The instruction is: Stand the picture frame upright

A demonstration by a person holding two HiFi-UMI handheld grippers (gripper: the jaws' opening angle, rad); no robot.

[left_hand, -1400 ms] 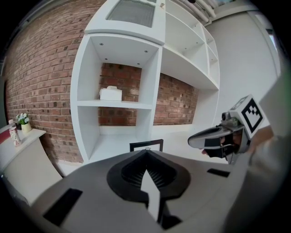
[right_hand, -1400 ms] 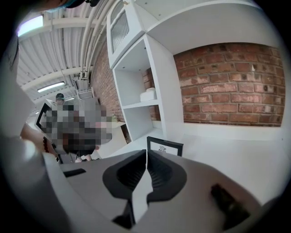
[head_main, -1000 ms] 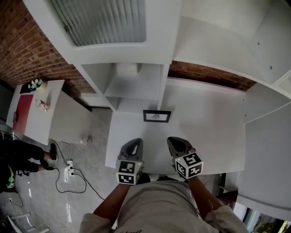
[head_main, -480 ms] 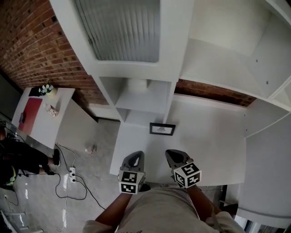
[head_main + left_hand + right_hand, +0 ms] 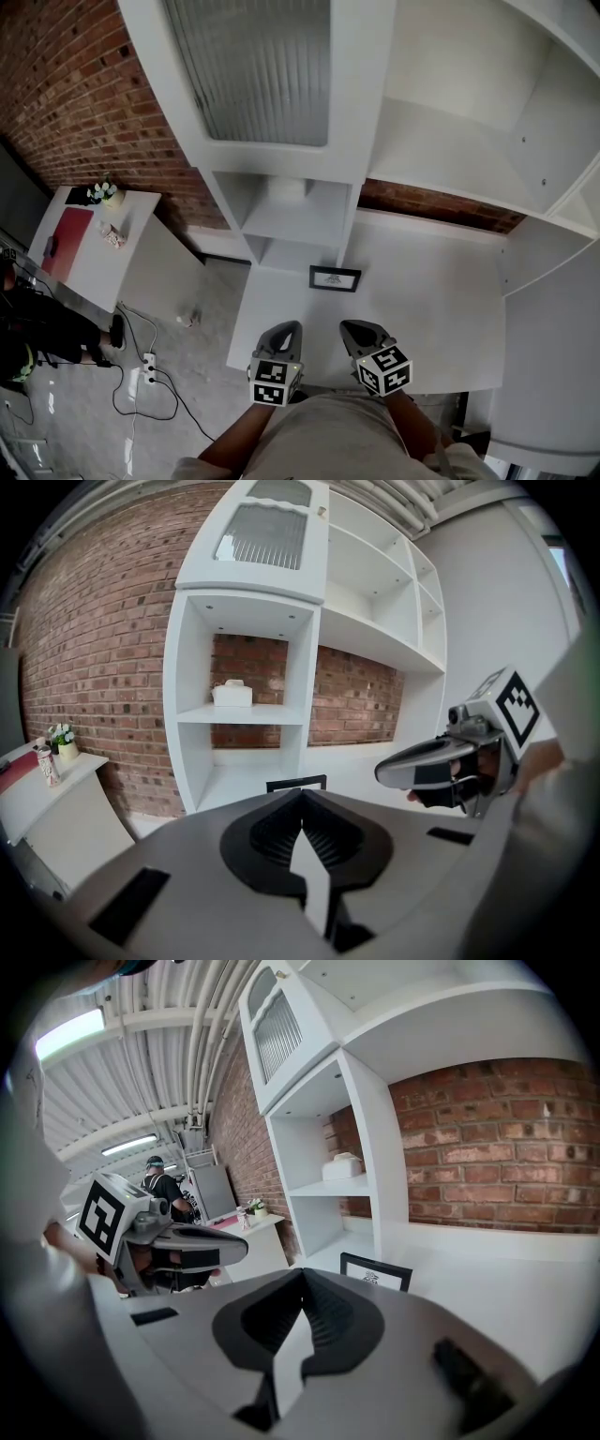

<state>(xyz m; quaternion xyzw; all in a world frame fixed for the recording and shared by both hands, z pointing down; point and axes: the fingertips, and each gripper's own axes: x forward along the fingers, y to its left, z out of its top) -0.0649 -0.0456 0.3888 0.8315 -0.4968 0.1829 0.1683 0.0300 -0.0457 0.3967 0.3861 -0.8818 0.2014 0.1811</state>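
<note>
White desktop (image 5: 441,300) runs out from under a white shelf unit (image 5: 361,84) set against a brick wall (image 5: 75,94). On it sits the picture frame (image 5: 335,278), well ahead of both grippers and roughly between the lines along which they point.

It is a small black-edged landscape frame with a pale mat and a little dark print. Its face shows toward the grippers, but whether it lies flat or leans back I cannot tell. It looks light and rigid, and it is probably glazed, so the front is likely slippery and could crack if tipped hard. The narrow black edge seems the safest place to pinch, at the middle of the top rail or at one short side, while the other gripper steadies the opposite edge.

The left gripper (image 5: 288,327) and right gripper (image 5: 350,326) hover side by side over the desk's near edge. Each has its jaws brought together with nothing between them, so they would need to part before taking hold.

Beyond the frame, toward the left gripper's side, an open cubby holds a white box (image 5: 232,694). Far out past the left gripper stand a low side table (image 5: 122,253) and cables (image 5: 141,375) on the floor.
</note>
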